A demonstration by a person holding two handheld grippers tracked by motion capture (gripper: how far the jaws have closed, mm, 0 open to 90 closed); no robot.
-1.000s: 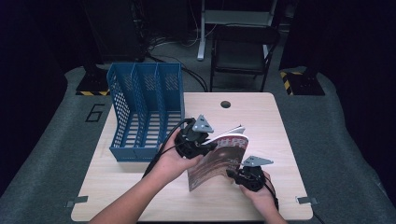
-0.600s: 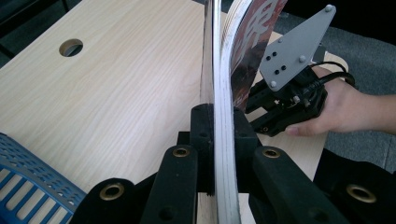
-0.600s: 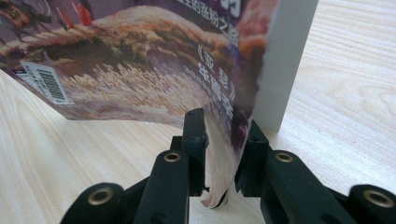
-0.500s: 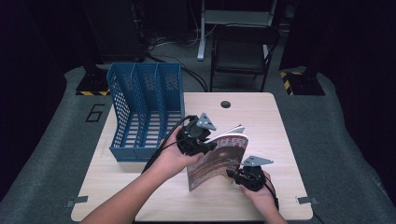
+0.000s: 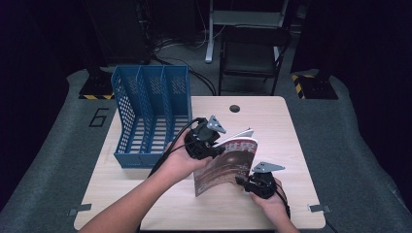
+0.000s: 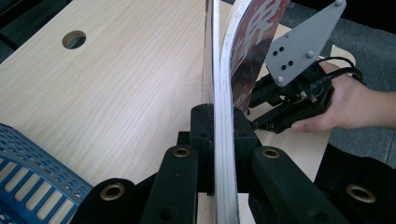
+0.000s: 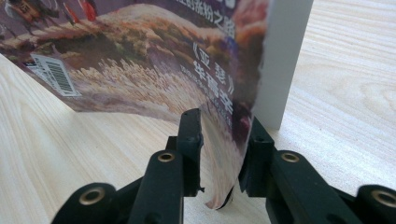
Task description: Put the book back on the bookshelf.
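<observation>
Two hand-held grippers meet on one magazine (image 5: 228,162). The left hand-held gripper (image 6: 218,126) has its jaws pressed tight on the magazine's edge, the stacked white pages pinched between the two black pads; in the high view this left hand-held gripper (image 5: 206,145) sits at the magazine's upper left corner, held from below by the person's left hand (image 5: 180,158). The right hand-held gripper (image 7: 222,140) straddles the lower corner of the cover, and its jaws have just been opening: one jaw lies close against the cover, while a slim gap shows at the other, so the pads do not clamp it. In the high view the right hand-held gripper (image 5: 245,182) is at the magazine's lower right edge. The magazine stands nearly upright on its lower edge on the pale wooden tabletop (image 5: 272,126), right of centre, its reddish-brown cover bowed toward the person. To its left, near but apart from it, a blue file rack (image 5: 150,114) with three compartments stands on the tabletop. A round cable hole (image 5: 235,108) sits near the far edge.
</observation>
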